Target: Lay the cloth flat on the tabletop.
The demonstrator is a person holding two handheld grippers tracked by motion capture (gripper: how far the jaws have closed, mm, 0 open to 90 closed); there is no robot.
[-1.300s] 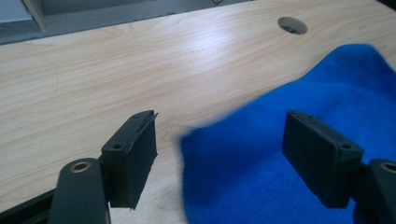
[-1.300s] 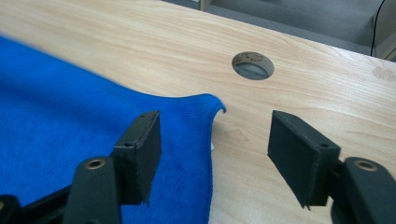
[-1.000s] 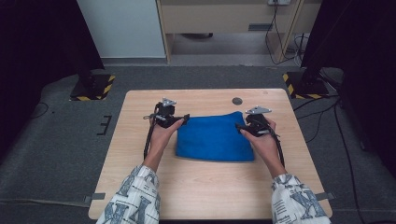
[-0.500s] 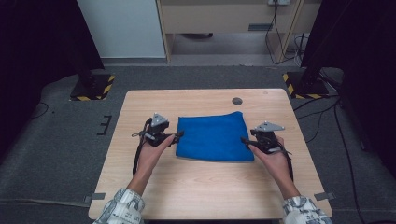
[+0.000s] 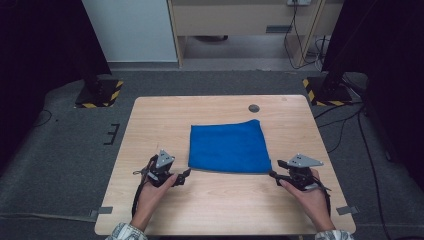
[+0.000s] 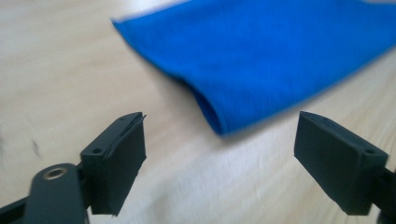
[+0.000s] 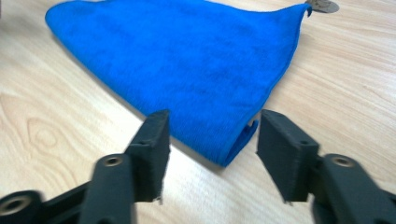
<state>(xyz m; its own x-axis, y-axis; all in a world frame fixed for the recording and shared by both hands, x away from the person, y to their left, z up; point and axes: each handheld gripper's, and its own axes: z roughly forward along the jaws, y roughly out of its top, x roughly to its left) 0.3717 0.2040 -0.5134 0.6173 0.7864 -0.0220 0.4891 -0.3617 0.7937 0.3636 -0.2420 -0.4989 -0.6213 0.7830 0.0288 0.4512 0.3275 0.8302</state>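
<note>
Right, blue cloth (image 5: 227, 146) is lying flat, folded, mid-table on the wooden table (image 5: 210, 205), w/ its near edge facing the person. Left gripper (image 5: 184, 175) is sitting just off the near-left corner, jaws spread wide & holding nothing; in the left gripper view that corner (image 6: 219, 122) is pointing into the gap between the jaws, not touching either. Right gripper (image 5: 272, 174) is resting beside the near-right corner, jaws likewise parted & empty, folded corner (image 7: 236, 144) sitting between them.

Handling, judging by looks: soft, light, floppy terry/microfibre, nothing fragile, prob. grippy rather than slick. It's going to sag & drape once lifted, so one pinch per near corner is looking best. Layers are stacking at the folded edges, so jaws need to be getting under all plies, low to the wood, or just the top ply will be peeling off.
</note>
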